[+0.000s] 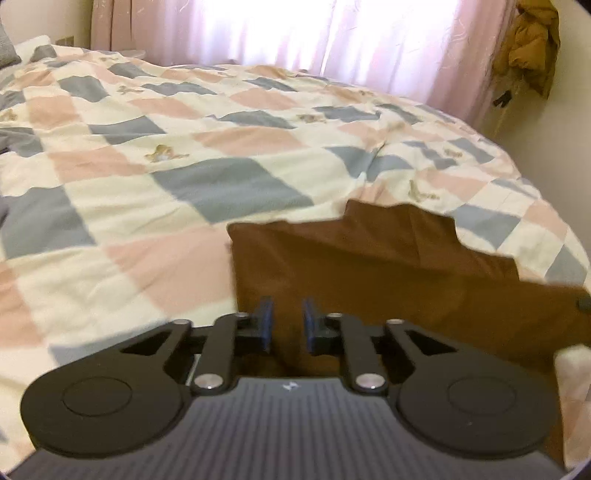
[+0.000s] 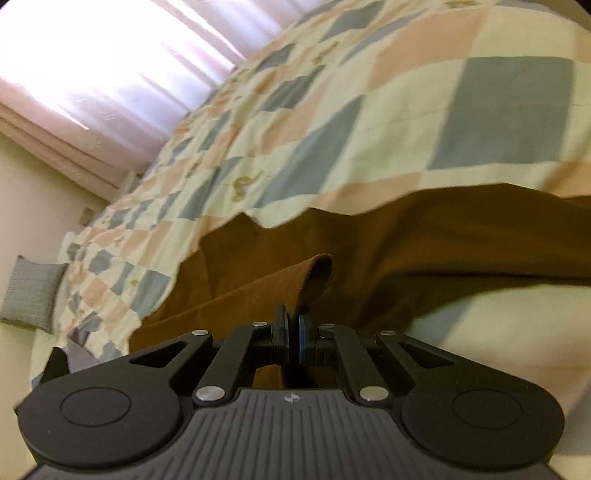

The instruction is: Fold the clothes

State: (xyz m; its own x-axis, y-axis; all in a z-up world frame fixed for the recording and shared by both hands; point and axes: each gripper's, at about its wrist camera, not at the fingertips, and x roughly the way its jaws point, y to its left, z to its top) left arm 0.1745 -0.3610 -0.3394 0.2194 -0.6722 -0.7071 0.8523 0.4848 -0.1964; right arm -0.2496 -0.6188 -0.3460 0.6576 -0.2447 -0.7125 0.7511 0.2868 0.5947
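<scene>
A brown garment (image 1: 369, 266) lies flat on the bed's near right part, its left edge straight and its far edge ragged. My left gripper (image 1: 288, 321) hovers over the garment's near left portion, open, with blue pads apart and only cloth showing below the gap. In the right wrist view the same brown garment (image 2: 406, 251) stretches across the quilt. My right gripper (image 2: 293, 328) is shut on a raised, curled edge of it (image 2: 310, 273), and the fabric drapes away from the pads to the left.
A checked quilt (image 1: 184, 166) in cream, pink and grey covers the bed. Pink curtains (image 1: 314, 33) hang behind it. A mustard jacket (image 1: 532, 44) hangs at the far right wall. A grey pillow (image 2: 33, 291) sits at the bed's head.
</scene>
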